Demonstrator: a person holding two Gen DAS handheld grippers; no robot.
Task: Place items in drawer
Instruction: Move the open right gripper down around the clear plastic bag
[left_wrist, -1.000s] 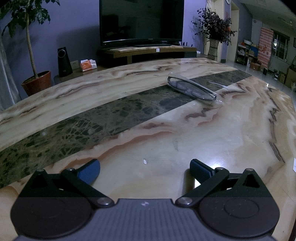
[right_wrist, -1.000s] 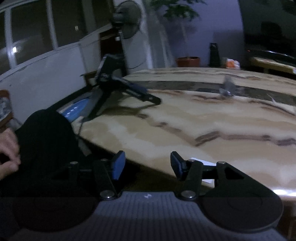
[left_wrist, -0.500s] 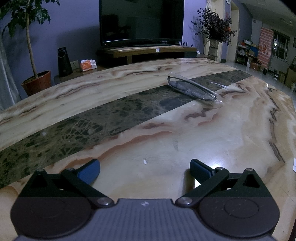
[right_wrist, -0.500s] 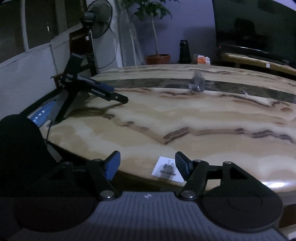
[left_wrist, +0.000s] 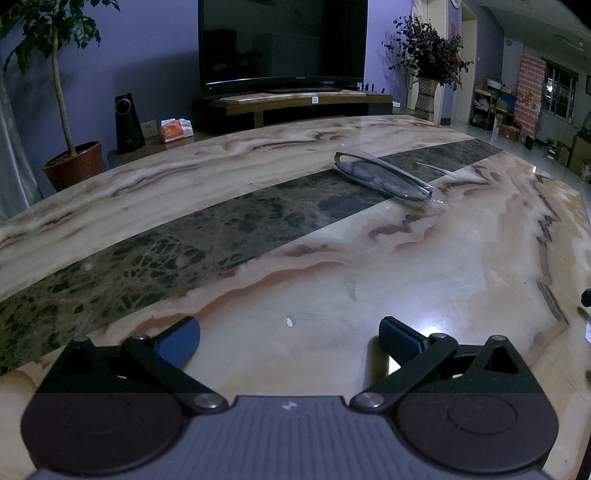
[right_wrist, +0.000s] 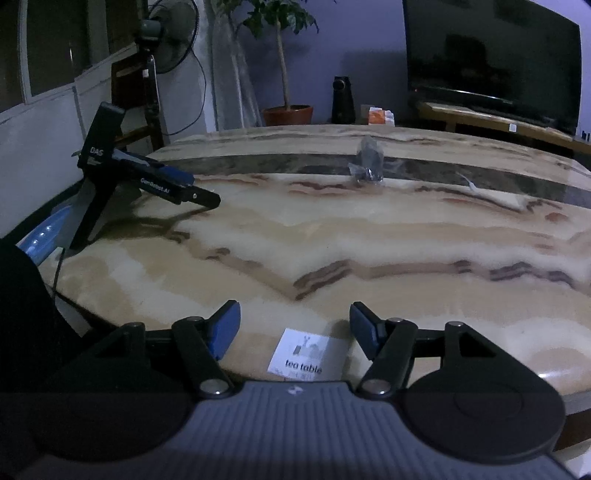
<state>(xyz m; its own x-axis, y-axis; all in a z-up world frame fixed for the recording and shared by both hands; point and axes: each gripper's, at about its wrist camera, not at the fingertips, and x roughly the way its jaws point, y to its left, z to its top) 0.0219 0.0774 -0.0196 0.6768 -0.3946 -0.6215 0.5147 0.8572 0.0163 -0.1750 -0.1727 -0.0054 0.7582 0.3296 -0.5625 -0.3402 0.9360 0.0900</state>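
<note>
Both grippers, left and right, gaped empty over surface; bagged glasses lay well apart.

Left tongs: black linkage arms, silver pivot screws, blue pads, grey ribbed housing at lower frame; right tongs: identical build, black round covers at lower corners.

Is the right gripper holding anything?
No, the right gripper is open, with only the table edge and its label between its fingers.
</note>
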